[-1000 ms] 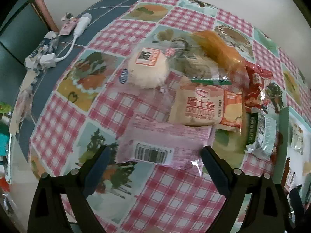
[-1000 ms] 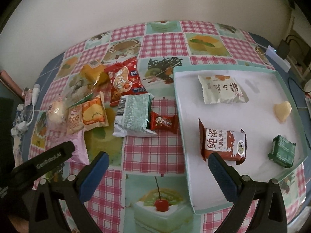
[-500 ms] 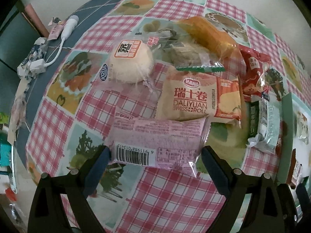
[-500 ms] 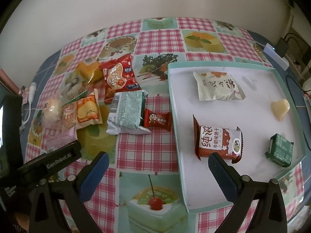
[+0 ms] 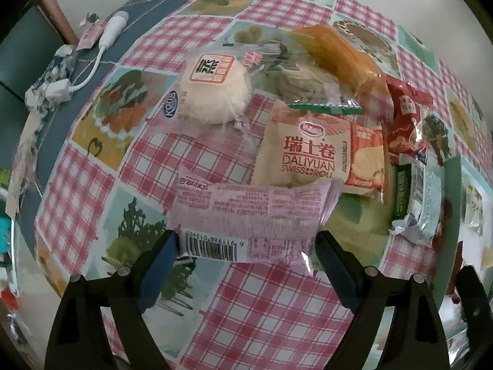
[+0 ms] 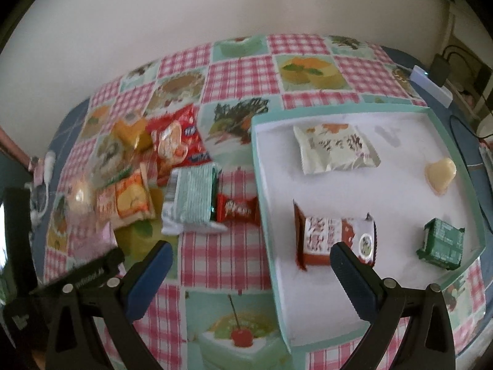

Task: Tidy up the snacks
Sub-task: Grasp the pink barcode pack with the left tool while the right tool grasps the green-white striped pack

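My left gripper (image 5: 246, 246) is open, its blue pads on either side of the near edge of a pink snack packet (image 5: 252, 215) with a barcode; whether the pads touch it I cannot tell. Behind it lie a Swiss roll pack (image 5: 311, 157), a round white bun (image 5: 212, 92), an orange cake (image 5: 339, 55) and a red bag (image 5: 406, 117). My right gripper (image 6: 249, 262) is open and empty above the tablecloth, by the left rim of the teal tray (image 6: 262, 203). In the tray lie a brown-white packet (image 6: 336, 237), a cream packet (image 6: 336, 148), a green box (image 6: 442, 243) and a pale heart candy (image 6: 440, 171).
A green-white packet (image 6: 192, 200) and a small red candy (image 6: 237, 209) lie left of the tray. A white charger and cable (image 5: 92, 46) sit at the table's far left edge. A white device (image 6: 431, 83) and cables lie beyond the tray's far right corner.
My left gripper has moved forward and down so the pink packet now sits between its pads. My right gripper has drifted right, closer over the tray's left rim.
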### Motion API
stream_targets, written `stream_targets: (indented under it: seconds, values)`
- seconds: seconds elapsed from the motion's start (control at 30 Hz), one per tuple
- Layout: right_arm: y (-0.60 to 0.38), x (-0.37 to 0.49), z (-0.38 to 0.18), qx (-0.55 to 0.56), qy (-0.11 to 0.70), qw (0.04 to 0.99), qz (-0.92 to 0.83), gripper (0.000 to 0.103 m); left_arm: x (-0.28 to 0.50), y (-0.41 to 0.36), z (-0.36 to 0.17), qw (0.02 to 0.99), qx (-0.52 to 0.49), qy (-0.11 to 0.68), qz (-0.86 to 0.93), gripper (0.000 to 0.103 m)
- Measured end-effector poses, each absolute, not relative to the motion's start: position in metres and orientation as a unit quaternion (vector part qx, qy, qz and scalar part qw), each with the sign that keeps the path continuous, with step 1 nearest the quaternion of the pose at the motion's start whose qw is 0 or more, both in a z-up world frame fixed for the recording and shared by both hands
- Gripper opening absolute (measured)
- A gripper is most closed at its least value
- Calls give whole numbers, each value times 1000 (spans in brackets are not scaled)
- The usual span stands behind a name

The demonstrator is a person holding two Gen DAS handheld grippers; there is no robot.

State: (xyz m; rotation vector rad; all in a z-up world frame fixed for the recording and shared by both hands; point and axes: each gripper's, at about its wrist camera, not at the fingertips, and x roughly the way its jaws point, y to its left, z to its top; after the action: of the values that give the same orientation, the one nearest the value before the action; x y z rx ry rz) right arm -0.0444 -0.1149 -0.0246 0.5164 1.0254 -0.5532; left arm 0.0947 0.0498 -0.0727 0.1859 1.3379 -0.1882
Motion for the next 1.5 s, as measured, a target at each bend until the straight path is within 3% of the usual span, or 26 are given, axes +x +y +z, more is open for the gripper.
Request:
stream_targets:
  seconds: [0.3, 0.43, 0.73, 1.07, 1.13, 1.5]
  values:
    - [-107, -15, -16, 209, 463, 828, -238, 103, 99, 61, -71, 777, 67, 622, -75, 90]
    - [-100, -2, -19, 192, 467, 832, -230, 90, 100, 63, -70, 776, 64, 624, -67, 90]
    - [-94, 22, -39, 179, 490, 826, -216, 72, 97, 53, -71, 773, 78, 627, -59, 90]
    - [-90, 34, -57, 172, 509, 816, -212, 66, 95, 48, -79, 769, 101, 630, -48, 90]
    - [-90, 35, -59, 175, 511, 816, -207, 60, 95, 48, -80, 769, 103, 629, -48, 90]
    - [-89, 33, -63, 181, 516, 812, -203, 55, 97, 48, -84, 767, 109, 630, -48, 90]
